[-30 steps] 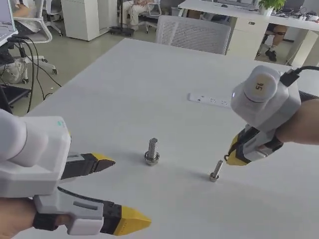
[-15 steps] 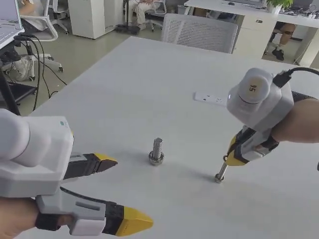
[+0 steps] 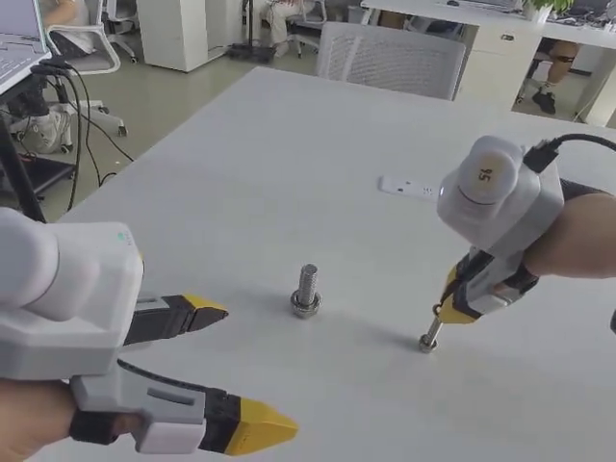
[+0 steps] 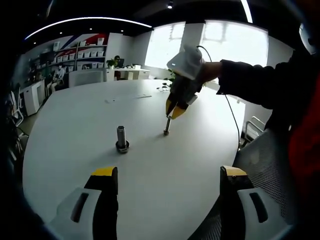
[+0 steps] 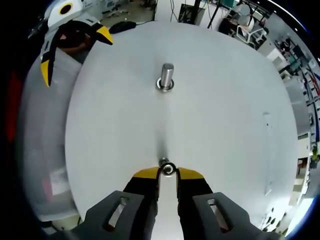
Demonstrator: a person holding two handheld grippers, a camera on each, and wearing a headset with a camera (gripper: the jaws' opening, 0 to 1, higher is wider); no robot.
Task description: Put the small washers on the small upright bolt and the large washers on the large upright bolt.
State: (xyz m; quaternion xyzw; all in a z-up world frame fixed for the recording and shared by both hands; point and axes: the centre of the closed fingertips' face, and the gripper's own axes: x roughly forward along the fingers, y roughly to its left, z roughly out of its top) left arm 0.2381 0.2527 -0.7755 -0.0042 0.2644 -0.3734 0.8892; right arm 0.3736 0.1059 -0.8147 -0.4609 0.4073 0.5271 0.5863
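Above the white tabletop (image 3: pixel 289 173), the left hand-held gripper (image 3: pixel 255 366) is hovering with its jaws wide apart on the near side of the large bolt (image 3: pixel 306 291), which is standing upright. To the right of the large bolt, the right hand-held gripper (image 3: pixel 444 310) is clamping the top of the small bolt (image 3: pixel 429 337), which is leaning with its foot on the tabletop. I am thinking the small bolt is needing a slow tilt to vertical before any release, or it may topple.
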